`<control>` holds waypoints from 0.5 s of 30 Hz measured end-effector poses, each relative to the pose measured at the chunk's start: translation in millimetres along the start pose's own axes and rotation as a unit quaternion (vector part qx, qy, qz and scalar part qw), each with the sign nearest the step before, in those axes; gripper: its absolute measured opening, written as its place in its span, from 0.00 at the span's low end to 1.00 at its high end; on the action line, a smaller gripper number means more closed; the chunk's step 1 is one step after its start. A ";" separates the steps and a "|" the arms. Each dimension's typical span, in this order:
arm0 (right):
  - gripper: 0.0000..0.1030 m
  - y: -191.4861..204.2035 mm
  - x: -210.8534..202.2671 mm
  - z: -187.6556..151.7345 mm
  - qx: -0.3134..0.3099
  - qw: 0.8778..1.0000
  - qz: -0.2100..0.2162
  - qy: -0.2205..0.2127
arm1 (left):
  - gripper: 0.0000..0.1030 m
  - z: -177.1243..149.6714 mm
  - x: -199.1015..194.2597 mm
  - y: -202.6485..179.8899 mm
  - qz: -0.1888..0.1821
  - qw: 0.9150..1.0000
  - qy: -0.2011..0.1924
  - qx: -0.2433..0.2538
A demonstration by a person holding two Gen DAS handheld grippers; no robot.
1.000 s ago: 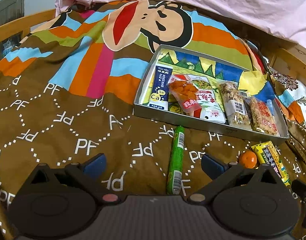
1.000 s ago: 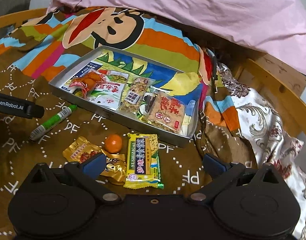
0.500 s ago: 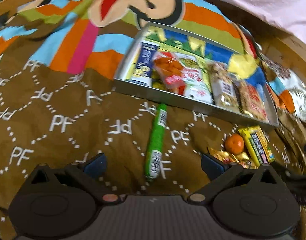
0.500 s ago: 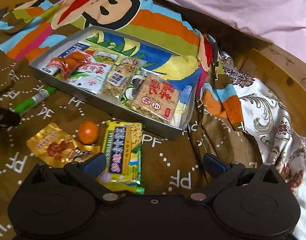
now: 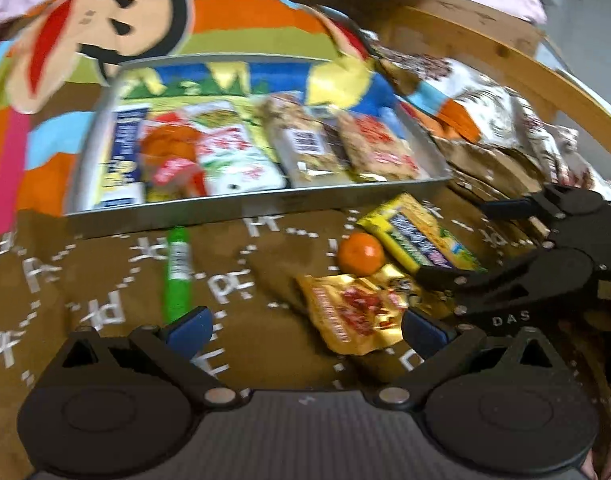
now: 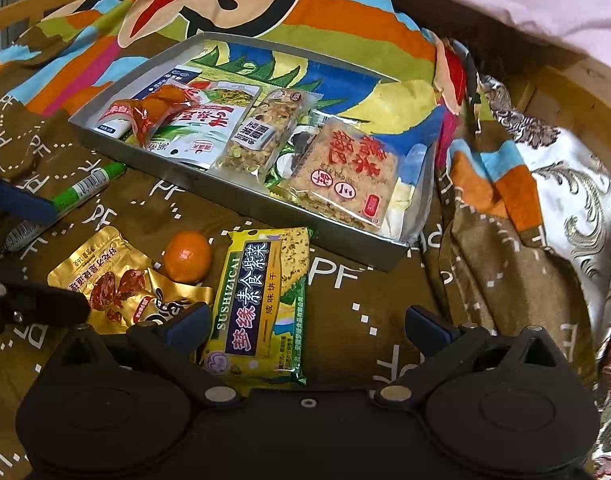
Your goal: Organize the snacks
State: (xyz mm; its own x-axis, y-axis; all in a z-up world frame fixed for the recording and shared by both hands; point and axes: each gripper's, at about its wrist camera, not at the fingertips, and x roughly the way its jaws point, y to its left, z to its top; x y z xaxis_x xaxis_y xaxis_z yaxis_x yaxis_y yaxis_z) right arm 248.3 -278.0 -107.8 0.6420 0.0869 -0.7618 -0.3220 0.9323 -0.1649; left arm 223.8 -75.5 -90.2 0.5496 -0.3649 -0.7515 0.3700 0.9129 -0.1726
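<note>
Both hand-held grippers have their jaws spread wide and hold nothing. Left hand-held gripper (image 5: pixel 305 326) hovers above the brown bed cover (image 5: pixel 105 280), with a gold snack pouch (image 5: pixel 357 312) between its blue fingertips. Right hand-held gripper (image 6: pixel 307 326) is over the yellow seaweed cracker pack (image 6: pixel 261 300). A small orange (image 6: pixel 187 256) lies between the pouch and the pack. A green stick snack (image 6: pixel 85 188) lies just beside the metal tray (image 6: pixel 241 200), which holds several snack packets.
</note>
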 end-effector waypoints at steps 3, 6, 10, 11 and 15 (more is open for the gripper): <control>0.99 -1.5 0.4 0.1 0.005 1.000 0.005 0.000 | 1.00 7.6 5.4 -1.7 -0.037 0.999 0.001 0.035; 0.99 -0.5 -0.9 0.3 0.003 1.000 0.004 -0.005 | 0.99 17.0 9.4 -6.9 -0.071 0.993 0.002 0.098; 0.99 0.5 -1.0 1.2 -0.004 1.000 0.004 -0.010 | 0.99 26.5 14.1 -11.6 -0.094 0.979 -0.004 0.183; 0.99 0.3 -1.0 1.7 -0.008 1.000 0.004 -0.010 | 0.99 28.1 15.7 -10.7 -0.102 0.976 -0.002 0.191; 0.99 -7.6 -0.9 6.3 -0.005 1.000 0.015 -0.009 | 0.99 33.2 23.1 -2.5 -0.145 0.967 0.021 0.210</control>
State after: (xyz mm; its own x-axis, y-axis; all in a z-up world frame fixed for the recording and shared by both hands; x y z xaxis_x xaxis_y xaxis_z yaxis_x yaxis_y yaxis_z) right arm 254.5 -283.0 -101.9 0.6442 0.1219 -0.7551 -0.3484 0.9256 -0.1478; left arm 260.4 -92.2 -85.9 0.3504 -0.5783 -0.7368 0.7798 0.6159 -0.1126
